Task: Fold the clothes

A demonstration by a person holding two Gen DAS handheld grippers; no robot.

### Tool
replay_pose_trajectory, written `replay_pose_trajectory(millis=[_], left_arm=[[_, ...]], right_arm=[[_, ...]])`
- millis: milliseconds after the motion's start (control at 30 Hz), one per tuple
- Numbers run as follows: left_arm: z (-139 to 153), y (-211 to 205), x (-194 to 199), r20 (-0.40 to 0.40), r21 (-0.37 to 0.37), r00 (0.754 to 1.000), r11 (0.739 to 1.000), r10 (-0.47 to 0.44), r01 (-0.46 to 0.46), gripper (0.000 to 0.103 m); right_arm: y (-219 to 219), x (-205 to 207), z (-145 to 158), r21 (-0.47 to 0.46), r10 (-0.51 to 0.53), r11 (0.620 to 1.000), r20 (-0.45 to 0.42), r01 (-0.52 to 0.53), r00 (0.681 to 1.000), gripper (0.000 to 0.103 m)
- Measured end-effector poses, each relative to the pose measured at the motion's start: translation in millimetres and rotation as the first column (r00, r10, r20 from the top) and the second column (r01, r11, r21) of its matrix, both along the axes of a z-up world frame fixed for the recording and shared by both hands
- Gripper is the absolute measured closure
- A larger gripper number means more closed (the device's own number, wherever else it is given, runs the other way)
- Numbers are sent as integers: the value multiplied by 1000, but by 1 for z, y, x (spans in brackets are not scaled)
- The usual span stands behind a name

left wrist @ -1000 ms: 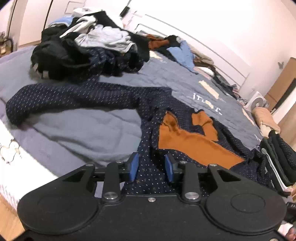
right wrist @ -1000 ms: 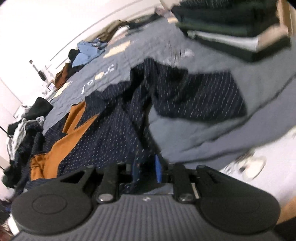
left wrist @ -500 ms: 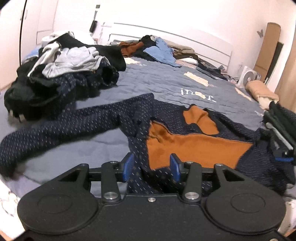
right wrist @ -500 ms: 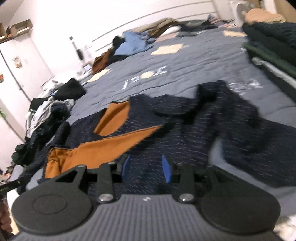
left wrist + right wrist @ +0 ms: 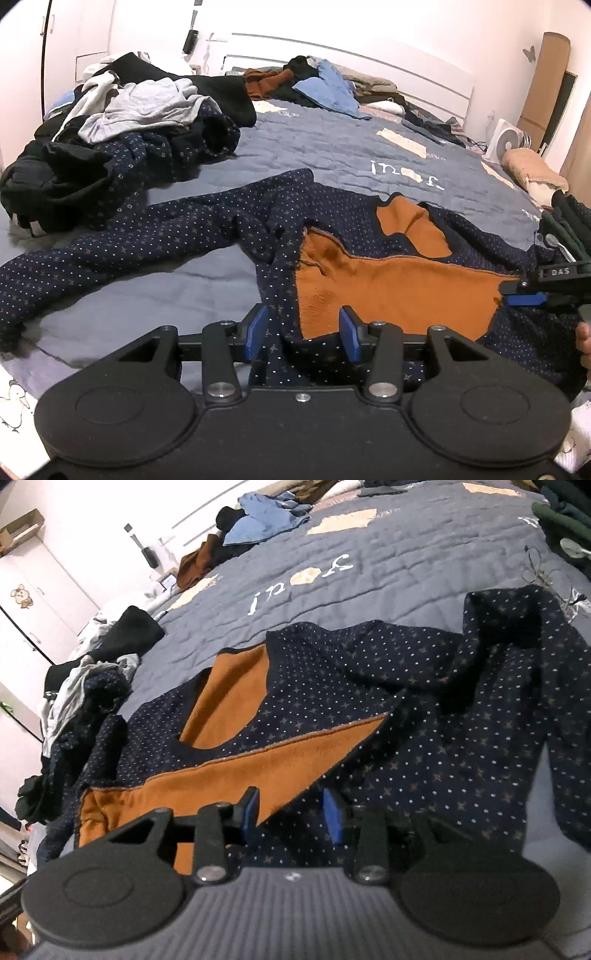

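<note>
Still early: lying unfolded across the grey quilted bedspread (image 5: 332, 147), navy dotted garment with orange fleece lining (image 5: 388, 288). Straddling its near hem, left gripper (image 5: 303, 330) and right gripper (image 5: 291, 812), both part-open, not pinching.

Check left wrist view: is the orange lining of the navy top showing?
Yes: the navy top lies flipped open on the bed, baring its orange lining just ahead of the left gripper.
</note>
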State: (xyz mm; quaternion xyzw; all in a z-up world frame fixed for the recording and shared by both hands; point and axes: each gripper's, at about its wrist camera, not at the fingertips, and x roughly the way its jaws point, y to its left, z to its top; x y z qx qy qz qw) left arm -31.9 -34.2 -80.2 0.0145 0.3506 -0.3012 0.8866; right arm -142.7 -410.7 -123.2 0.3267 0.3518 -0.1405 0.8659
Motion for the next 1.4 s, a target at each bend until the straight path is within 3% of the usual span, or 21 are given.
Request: replay_pose_trajectory(millis=[67, 100, 267, 467, 767, 933, 1200, 1400], left_arm=[[-1, -2, 0, -4, 4, 1000, 1000, -2, 2, 60], [-2, -2, 1, -5, 5, 1000, 1000, -2, 2, 60], [0, 3, 3, -7, -5, 1000, 1000, 14, -14, 60], [1, 10, 9, -32, -23, 998, 999, 48, -49, 60], [1, -4, 0, -10, 4, 1000, 1000, -5, 5, 59], [1, -8, -3, -4, 12, 1000, 1000, -16, 16, 58], [3, -10, -5, 3, 8, 1000, 1000, -22, 22, 58], [2, -11, -7, 4, 11, 1000, 999, -30, 30, 58]], right_arm=[[-1, 3, -3, 5, -5, 1000, 9, 4, 1000, 80], [-1, 4, -4, 9, -8, 1000, 15, 8, 1000, 102], [-14, -5, 3, 29, -76, 997, 77, 74, 994, 103], [-48, -34, 29, 68, -220, 975, 187, 211, 957, 103], [-22, -23, 22, 194, 15, 980, 87, -32, 996, 90], [10, -13, 16, 244, 115, 961, 80, -132, 990, 66], [36, 3, 6, 304, 203, 934, -14, -189, 979, 62], [47, 13, -3, 256, 208, 949, -60, -186, 976, 64]])
